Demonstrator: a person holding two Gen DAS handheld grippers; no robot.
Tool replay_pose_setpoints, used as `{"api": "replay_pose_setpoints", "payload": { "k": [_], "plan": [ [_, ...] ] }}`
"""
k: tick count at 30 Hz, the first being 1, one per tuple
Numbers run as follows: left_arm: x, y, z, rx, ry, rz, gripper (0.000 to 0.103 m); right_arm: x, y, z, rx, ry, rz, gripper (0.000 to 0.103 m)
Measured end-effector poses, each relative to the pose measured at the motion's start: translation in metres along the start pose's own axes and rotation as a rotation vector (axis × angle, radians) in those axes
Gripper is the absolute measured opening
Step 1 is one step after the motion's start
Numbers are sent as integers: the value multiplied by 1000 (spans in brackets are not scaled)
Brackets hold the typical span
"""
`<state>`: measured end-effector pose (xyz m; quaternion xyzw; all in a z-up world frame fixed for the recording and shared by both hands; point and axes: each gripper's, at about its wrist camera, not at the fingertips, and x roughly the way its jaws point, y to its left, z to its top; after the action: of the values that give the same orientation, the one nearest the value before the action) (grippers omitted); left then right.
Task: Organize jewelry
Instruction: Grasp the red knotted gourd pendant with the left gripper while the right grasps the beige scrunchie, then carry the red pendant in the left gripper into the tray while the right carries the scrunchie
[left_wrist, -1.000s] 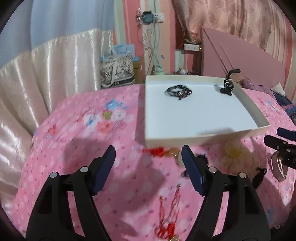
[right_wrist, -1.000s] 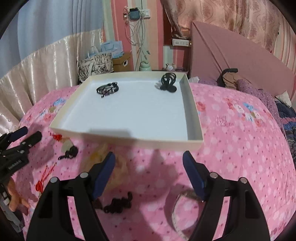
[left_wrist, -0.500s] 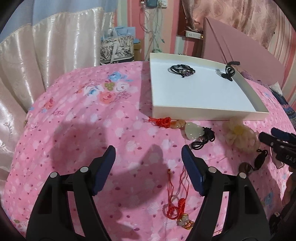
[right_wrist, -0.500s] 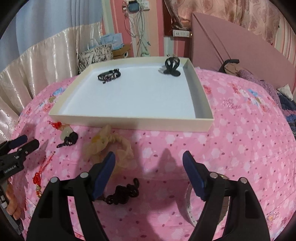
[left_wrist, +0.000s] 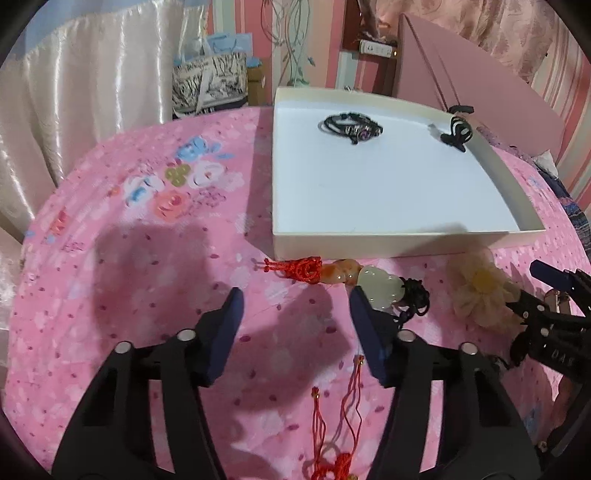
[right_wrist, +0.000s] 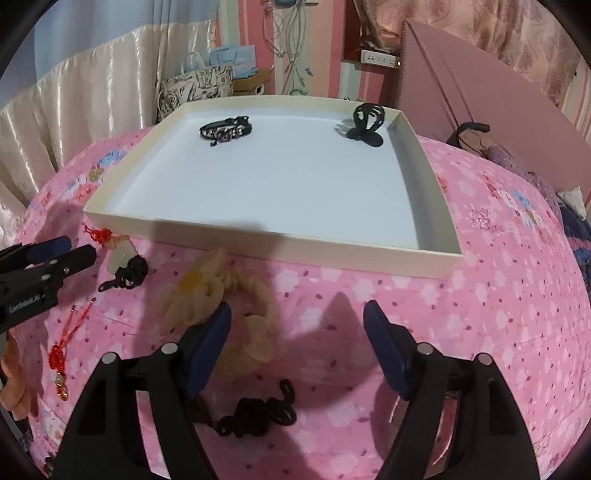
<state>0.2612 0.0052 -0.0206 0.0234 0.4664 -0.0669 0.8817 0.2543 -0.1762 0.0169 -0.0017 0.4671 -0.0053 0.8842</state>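
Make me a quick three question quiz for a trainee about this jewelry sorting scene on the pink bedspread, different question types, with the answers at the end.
1. How many pieces already lie inside the white tray?
2. True or false: the beige flower scrunchie is inside the tray.
3. Which piece lies closest to the left tongs? A. black bracelet B. pale jade pendant on a red knot C. black hair tie

Key
1. Two: the black bracelet and the black hair tie, both near the far edge.
2. False: it lies on the bedspread in front of the tray, by the right tongs.
3. B. It sits beside one tong tip; nothing is gripped yet.
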Motion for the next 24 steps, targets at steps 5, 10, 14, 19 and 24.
{"api": "replay_pose_setpoints", "payload": {
  "k": [5, 10, 14, 19, 24],
  "plan": [
    [9, 2, 7, -13, 7, 2, 54, 14, -3, 1, 18, 40, 12, 54],
    [18, 5, 14, -20, 12, 1, 53, 14, -7, 3, 26, 36, 5, 35],
    [19, 9, 15, -38, 8, -5, 40, 13, -9, 2, 30, 32, 7, 26],
    [18, 8, 9, -19, 0, 17, 27, 12, -7, 1, 14, 22, 0, 17],
    [15, 6, 3, 23, -15, 48, 9, 11, -11, 0, 19, 16, 1, 11]
  ]
}}
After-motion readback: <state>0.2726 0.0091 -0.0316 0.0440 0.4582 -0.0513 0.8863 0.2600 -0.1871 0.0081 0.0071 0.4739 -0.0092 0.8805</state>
